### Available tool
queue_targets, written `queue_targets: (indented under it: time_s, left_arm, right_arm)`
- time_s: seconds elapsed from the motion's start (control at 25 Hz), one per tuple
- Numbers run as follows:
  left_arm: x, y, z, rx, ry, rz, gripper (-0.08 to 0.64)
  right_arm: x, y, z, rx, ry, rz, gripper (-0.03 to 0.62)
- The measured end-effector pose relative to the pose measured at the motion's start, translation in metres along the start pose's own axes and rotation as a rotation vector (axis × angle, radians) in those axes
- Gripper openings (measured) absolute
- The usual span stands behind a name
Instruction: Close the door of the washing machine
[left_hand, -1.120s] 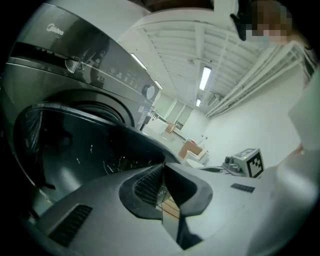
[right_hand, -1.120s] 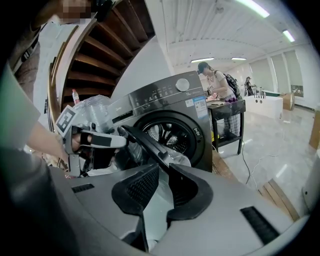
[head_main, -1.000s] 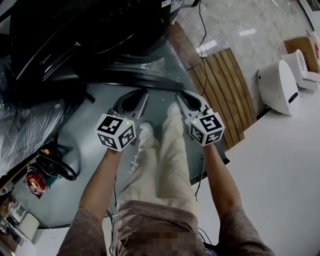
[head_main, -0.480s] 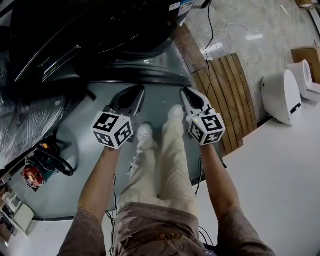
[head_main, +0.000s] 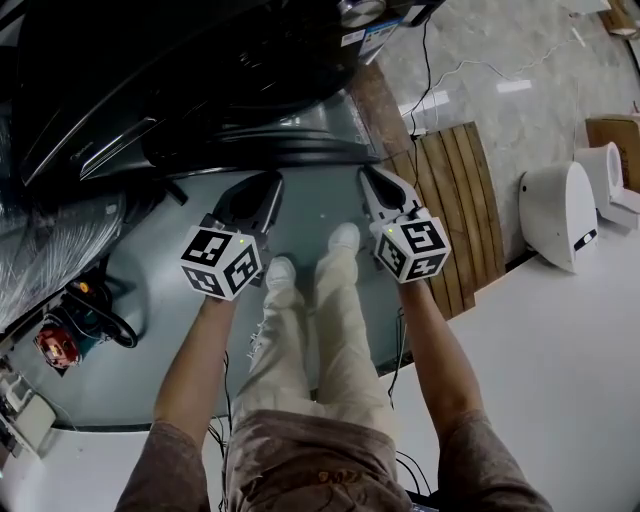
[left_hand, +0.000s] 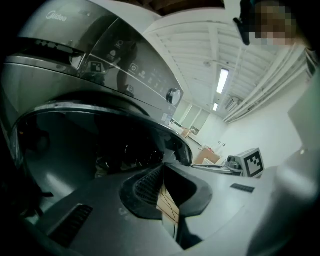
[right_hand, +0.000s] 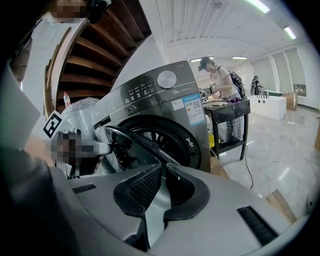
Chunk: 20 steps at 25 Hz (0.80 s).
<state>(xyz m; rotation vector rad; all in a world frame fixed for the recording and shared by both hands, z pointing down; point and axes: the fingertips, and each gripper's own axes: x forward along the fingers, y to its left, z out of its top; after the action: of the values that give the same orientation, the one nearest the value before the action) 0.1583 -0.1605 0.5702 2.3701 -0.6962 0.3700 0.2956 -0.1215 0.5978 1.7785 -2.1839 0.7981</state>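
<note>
So the person is standing right in front of the washing machine (head_main: 180, 60), holding both grippers out toward it at a slight downward tilt. The door (head_main: 255, 152) is hanging open, swung out toward the person. In the right gripper view you're seeing it angled off to the left of the round drum opening (right_hand: 167, 140), so it's not shut yet.

The left gripper (head_main: 268, 185) is sitting with its jaws pinched together, tips meeting and nothing caught in them. In its own view the door's dark curved glass is filling the space just past the tips. The right gripper (head_main: 372, 180) has just been closing its jaws. They're standing nearly together with only a thin slit left, and there's nothing between them, just the grey front of the machine showing through.

In the head view both sets of tips are ending up just short of the door's edge, the left one closer to its middle and the right one near its right end. I honestly can't tell if either is touching it.

The person's white shoes (head_main: 345, 237) are planted between the two grippers on a grey floor panel (head_main: 150, 350), with a wooden slatted board (head_main: 450, 200) lying just to the right. Another person (right_hand: 220, 82) is standing at a table (right_hand: 227, 106) in the background.
</note>
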Motion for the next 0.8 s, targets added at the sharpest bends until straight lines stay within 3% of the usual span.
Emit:
queue_targets:
  time_s: [0.8]
  left_arm:
    - [0.034,0.041,0.051,-0.074,-0.097,0.133,0.008]
  right_arm:
    - [0.085,-0.029,0.061,-0.092,0.044,0.109,0.02]
